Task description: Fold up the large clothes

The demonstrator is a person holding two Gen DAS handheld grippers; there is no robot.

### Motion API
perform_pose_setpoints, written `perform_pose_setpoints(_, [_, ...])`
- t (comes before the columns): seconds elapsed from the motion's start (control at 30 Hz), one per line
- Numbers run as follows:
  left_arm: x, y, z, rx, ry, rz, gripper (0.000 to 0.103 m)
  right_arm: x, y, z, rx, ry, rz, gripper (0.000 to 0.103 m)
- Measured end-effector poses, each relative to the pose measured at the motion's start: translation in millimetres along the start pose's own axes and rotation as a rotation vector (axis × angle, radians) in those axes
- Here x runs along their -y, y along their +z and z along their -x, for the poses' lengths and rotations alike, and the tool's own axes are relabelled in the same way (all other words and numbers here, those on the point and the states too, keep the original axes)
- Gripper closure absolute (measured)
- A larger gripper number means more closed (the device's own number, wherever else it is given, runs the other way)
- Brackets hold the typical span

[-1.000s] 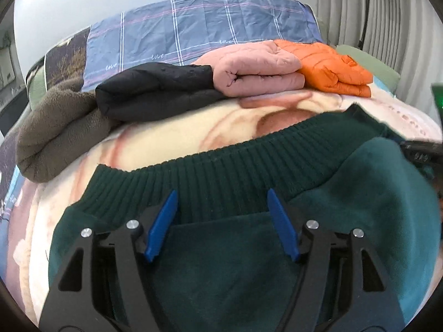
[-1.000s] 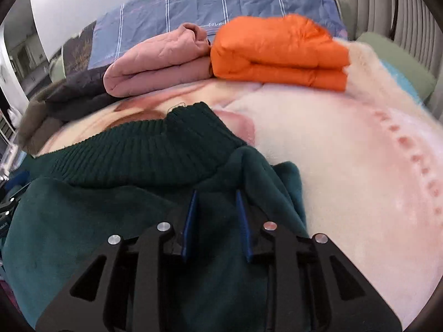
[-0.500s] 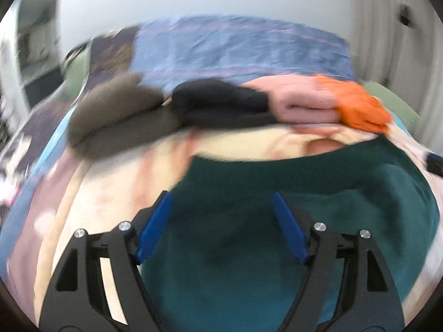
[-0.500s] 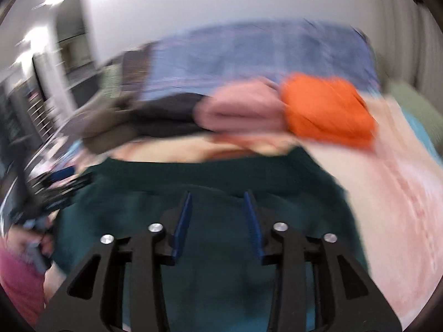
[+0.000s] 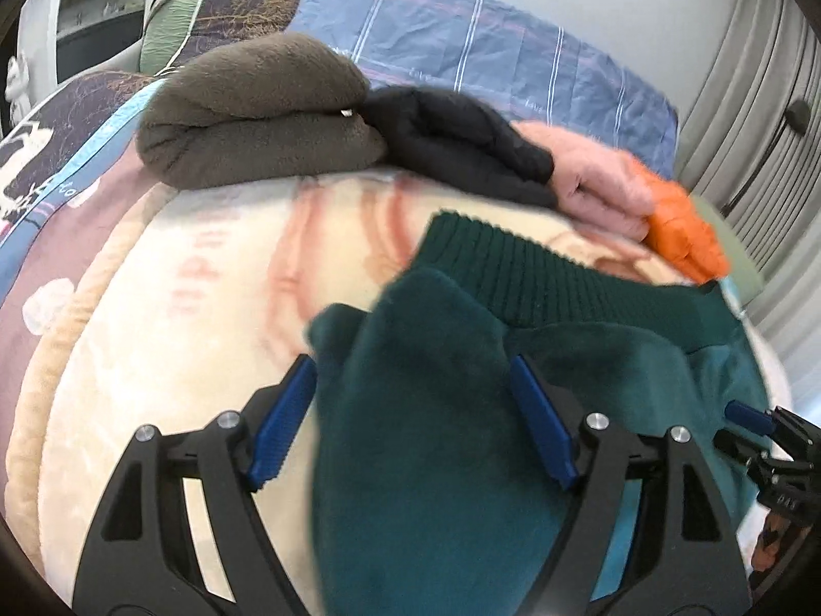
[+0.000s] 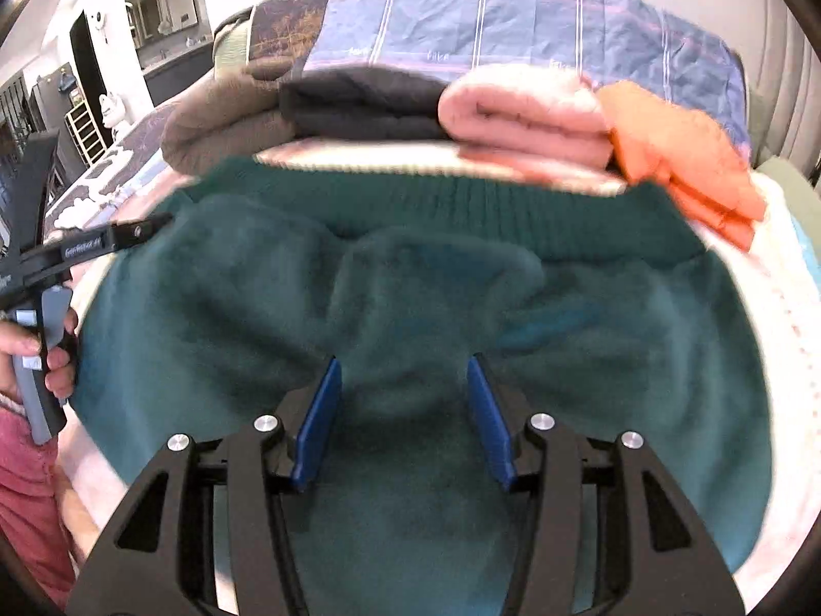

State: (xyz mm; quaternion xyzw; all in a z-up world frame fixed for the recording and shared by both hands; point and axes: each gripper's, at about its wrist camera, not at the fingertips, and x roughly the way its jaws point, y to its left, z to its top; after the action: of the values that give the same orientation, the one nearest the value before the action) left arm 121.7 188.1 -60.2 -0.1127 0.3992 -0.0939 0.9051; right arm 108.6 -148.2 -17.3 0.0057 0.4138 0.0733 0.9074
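Nearest, the left gripper (image 5: 413, 423) and right gripper (image 6: 405, 418) hover over the green sweater (image 6: 410, 318), jaws opening, pads clear of the fleece. The sweater lies folded on the cream blanket (image 5: 169, 308). Beyond the sweater's ribbed hem sit four folded garments: brown (image 5: 256, 113), black (image 5: 462, 143), pink (image 6: 523, 113), orange (image 6: 682, 154).

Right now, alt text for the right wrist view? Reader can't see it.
The right gripper, jaws opening with nothing pinched, hangs over a folded dark green sweater on a pale blanket. Behind lie folded brown, black, pink and orange garments; the left gripper enters at the left edge.
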Motion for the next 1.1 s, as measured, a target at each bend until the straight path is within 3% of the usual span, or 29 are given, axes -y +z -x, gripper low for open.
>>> perform_pose_setpoints(0.1, [-26,0,14,0.024,-0.001,0.042,0.024,-11,2,12,0.083,-0.056,0.072,0.044])
perform_pose_setpoints(0.13, [-34,-2,11,0.007,0.014,0.053,0.024,-12,3,6,0.071,-0.063,0.082,0.044])
perform_pose_setpoints(0.17, [-38,-4,5,-0.019,0.021,0.053,0.022,-7,0,-16,0.001,-0.071,0.075,0.039])
perform_pose_setpoints(0.2, [-44,-11,-8,-0.072,0.010,0.039,0.020,4,-7,-40,-0.046,-0.032,0.031,0.038])
perform_pose_setpoints(0.23, [-47,-18,-16,-0.085,-0.004,0.032,0.018,10,-11,-45,-0.016,-0.007,0.019,0.037])
perform_pose_setpoints(0.43, [-56,-24,-19,-0.079,-0.080,0.075,0.017,3,-3,-28,-0.037,-0.035,0.048,0.038])
perform_pose_setpoints(0.53, [-59,-20,-17,-0.077,-0.125,0.085,0.017,-17,-7,-1,0.035,-0.093,0.101,0.038])
perform_pose_setpoints(0.63, [-64,-12,-16,-0.070,-0.166,0.117,0.017,-59,-13,28,0.163,-0.102,0.278,0.036])
perform_pose_setpoints(0.73, [-58,-6,-24,-0.091,-0.200,0.098,0.018,-116,-28,49,0.246,-0.016,0.494,0.032])
perform_pose_setpoints(0.9, [-55,-1,-44,-0.136,-0.257,0.127,0.018,-192,-65,39,0.203,0.107,0.768,0.031])
perform_pose_setpoints(1.1, [-63,-3,-59,-0.155,-0.301,0.129,0.011,-242,-87,11,0.145,0.118,0.908,0.031])
